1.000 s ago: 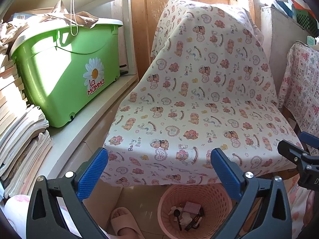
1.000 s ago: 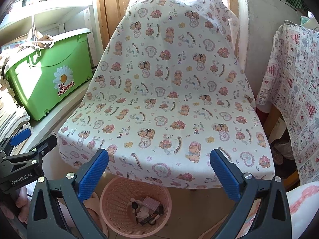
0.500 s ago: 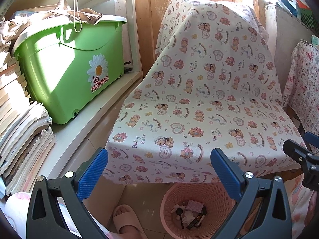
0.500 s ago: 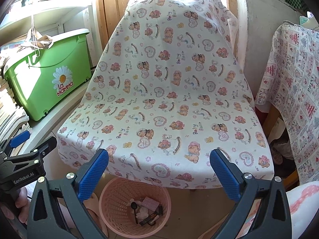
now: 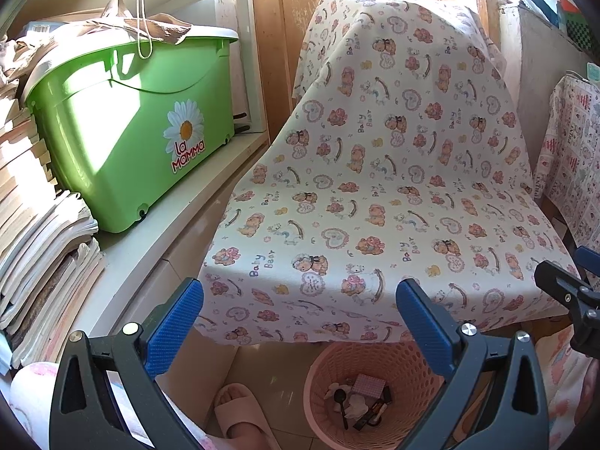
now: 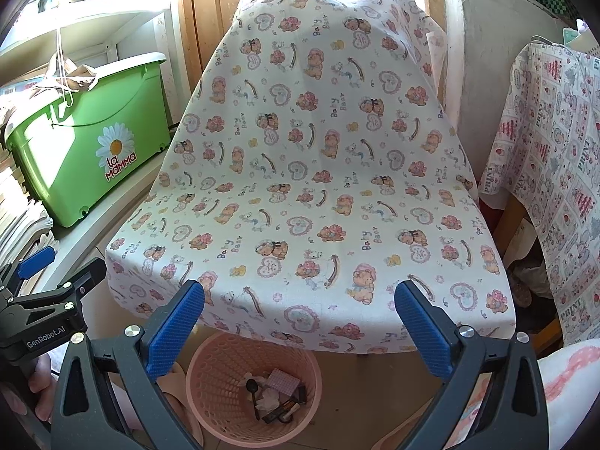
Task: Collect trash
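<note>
A pink mesh wastebasket (image 5: 330,382) (image 6: 221,367) stands on the floor under the front edge of a chair draped in a bear-print cloth (image 5: 375,187) (image 6: 318,187). Inside it lie several scraps: a pink checked packet (image 5: 369,384) (image 6: 283,380), a black spoon (image 5: 340,399) (image 6: 253,390) and crumpled white paper. My left gripper (image 5: 300,322) hangs open above the basket, nothing between its blue pads. My right gripper (image 6: 300,322) is likewise open and empty. Each gripper shows at the edge of the other's view.
A green "La Mamma" tub (image 5: 127,131) (image 6: 82,142) sits on a white shelf at the left, beside stacked papers (image 5: 41,255). A slippered foot (image 5: 240,412) rests on the floor by the basket. Another printed cloth (image 6: 555,172) hangs at the right.
The left gripper's view has shifted slightly right and closer to the chair; the basket contents look unchanged. Both grippers stay open and empty.
</note>
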A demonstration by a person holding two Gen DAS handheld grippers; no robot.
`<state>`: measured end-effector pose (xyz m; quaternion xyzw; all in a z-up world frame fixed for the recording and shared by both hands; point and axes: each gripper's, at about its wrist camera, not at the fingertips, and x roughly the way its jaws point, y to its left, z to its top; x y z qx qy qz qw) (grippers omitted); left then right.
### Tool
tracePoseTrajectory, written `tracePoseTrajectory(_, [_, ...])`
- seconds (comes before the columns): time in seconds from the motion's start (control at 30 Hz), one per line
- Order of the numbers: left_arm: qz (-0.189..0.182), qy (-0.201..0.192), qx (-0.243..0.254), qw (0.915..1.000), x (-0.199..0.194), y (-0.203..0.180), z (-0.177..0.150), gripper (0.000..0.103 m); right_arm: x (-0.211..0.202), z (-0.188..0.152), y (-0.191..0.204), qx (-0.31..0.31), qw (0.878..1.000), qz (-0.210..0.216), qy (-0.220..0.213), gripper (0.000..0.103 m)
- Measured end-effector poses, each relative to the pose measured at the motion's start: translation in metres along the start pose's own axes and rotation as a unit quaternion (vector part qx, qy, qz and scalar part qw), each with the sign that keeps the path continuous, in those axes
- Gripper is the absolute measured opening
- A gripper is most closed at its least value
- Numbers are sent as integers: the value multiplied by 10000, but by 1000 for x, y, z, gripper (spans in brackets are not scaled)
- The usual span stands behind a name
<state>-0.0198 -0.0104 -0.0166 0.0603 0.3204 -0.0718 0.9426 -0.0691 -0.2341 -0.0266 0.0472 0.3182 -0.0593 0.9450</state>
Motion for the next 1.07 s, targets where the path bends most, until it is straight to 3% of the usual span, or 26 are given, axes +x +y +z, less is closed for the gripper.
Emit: tracePoseTrajectory(1.07, [50,-77,156,9998,-3,-2,1,102,2,-2,-2,35,10000,45,22,102])
